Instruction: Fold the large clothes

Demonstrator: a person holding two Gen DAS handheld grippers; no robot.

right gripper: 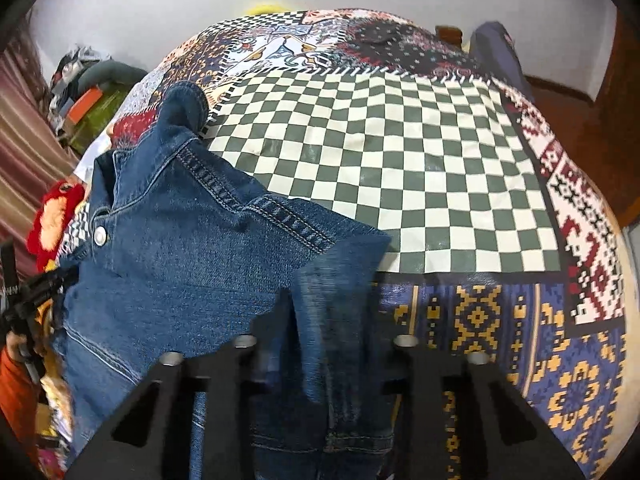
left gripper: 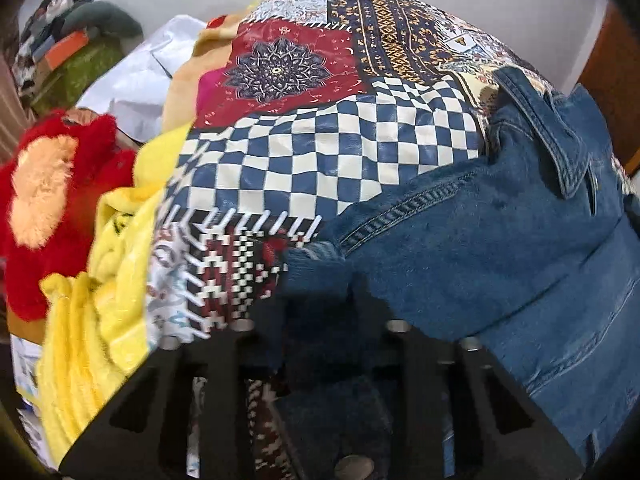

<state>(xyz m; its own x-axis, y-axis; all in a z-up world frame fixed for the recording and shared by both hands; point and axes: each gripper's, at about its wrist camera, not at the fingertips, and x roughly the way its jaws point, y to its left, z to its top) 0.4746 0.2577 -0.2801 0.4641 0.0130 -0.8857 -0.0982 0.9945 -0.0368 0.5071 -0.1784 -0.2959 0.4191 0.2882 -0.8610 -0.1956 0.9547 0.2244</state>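
Observation:
A blue denim jacket hangs between my two grippers above a patchwork-print bed cover. My left gripper is shut on one shoulder edge of the jacket, the cloth bunched between its black fingers. In the right wrist view my right gripper is shut on the other shoulder of the jacket, whose collar and a metal snap button face the camera. The left gripper also shows in the right wrist view at the far left edge.
The checkered bed cover spreads under the jacket. A yellow towel, a red plush and white cloth lie at the left. A clutter pile stands at the far left. A wooden door is at the right.

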